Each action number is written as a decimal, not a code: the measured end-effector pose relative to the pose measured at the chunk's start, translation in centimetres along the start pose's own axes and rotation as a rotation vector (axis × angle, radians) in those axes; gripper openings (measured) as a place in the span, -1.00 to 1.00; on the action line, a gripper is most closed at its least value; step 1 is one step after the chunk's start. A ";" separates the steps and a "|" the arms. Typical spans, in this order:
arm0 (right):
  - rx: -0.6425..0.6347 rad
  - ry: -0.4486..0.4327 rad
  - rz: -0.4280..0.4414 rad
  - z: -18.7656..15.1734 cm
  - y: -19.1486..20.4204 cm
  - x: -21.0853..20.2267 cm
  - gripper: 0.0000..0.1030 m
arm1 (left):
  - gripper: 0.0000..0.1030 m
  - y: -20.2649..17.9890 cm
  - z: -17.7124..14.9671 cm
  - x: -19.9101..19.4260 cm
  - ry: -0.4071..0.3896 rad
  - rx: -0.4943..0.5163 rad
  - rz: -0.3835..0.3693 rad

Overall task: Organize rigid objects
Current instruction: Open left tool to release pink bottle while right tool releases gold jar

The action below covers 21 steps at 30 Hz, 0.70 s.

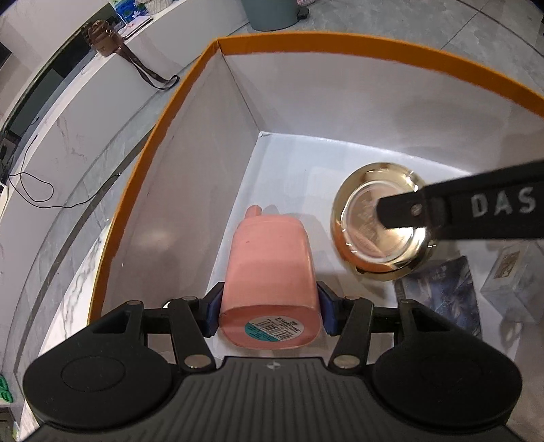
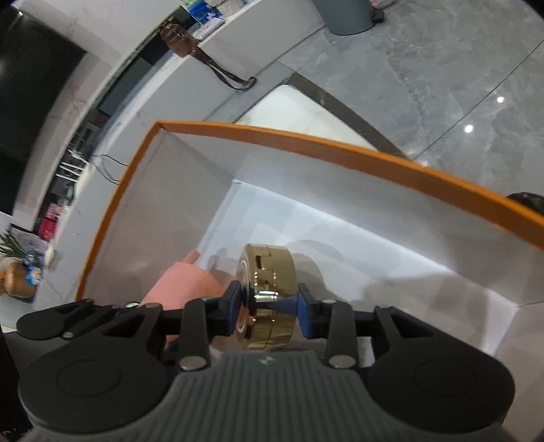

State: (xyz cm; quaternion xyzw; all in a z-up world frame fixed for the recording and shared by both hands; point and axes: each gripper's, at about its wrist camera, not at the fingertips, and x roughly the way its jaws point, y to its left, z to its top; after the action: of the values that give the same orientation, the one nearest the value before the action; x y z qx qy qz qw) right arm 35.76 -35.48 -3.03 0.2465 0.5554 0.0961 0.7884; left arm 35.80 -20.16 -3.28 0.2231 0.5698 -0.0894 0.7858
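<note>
My left gripper (image 1: 268,306) is shut on a pink plastic cup (image 1: 268,258), one blue pad on each side near its labelled base. The cup hangs mouth-down inside a white box with an orange rim (image 1: 340,39), close to the left wall. To its right is a round gold case (image 1: 360,217), with a black finger (image 1: 459,214) of my right gripper lying across its face. In the right wrist view the right gripper (image 2: 268,306) has its blue pads against both faces of the gold case (image 2: 272,265), which stands on edge low in the box (image 2: 306,139). The pink cup (image 2: 183,282) shows at the left.
A dark printed packet (image 1: 442,289) and a pale carton (image 1: 506,275) lie on the box floor at the right. Outside the box are grey floor tiles, a white counter with a brown strap bag (image 1: 102,37), a grey bin (image 1: 272,13) and a loose black cable (image 1: 34,193).
</note>
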 end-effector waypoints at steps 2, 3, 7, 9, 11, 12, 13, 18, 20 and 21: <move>-0.018 -0.007 -0.041 0.1 0.2 -0.3 -0.26 | 0.26 -0.3 0.0 0.0 -0.002 0.011 0.013; -0.035 -0.018 -0.062 0.1 0.3 -0.5 -0.26 | 0.31 -0.4 0.1 -0.1 -0.003 0.013 0.013; -0.051 -0.041 -0.080 0.4 0.0 -1.5 -0.25 | 0.36 -0.6 0.0 -0.4 -0.003 0.020 0.015; -0.057 -0.051 -0.076 0.4 0.0 -1.9 -0.25 | 0.39 -0.6 -0.1 -0.5 -0.004 0.026 0.022; -0.066 -0.056 -0.073 0.4 0.1 -2.2 -0.25 | 0.39 -0.7 -0.3 -0.7 -0.004 0.025 0.020; -0.068 -0.056 -0.069 0.4 0.2 -2.3 -0.25 | 0.39 -0.7 -0.4 -0.9 -0.004 0.023 0.020; -0.069 -0.056 -0.066 0.4 0.2 -2.3 -0.25 | 0.39 -0.8 -0.5 -1.2 -0.005 0.022 0.023; -0.088 -0.059 -0.049 0.2 0.9 -2.9 -0.25 | 0.40 -0.4 -1.0 -2.5 -0.030 -0.004 0.024; -0.098 -0.068 -0.042 0.0 1.3 -3.4 -0.24 | 0.40 0.0 -1.2 -3.3 -0.051 -0.017 0.017; -0.101 -0.072 -0.038 0.0 1.6 -3.5 -0.24 | 0.40 0.3 -1.5 -3.9 -0.064 -0.024 0.010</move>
State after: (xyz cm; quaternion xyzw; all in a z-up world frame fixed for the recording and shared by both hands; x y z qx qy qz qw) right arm 34.66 -35.65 0.69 0.1990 0.5256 0.0998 0.8211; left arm 33.34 -19.72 0.05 0.2135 0.5442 -0.0855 0.8068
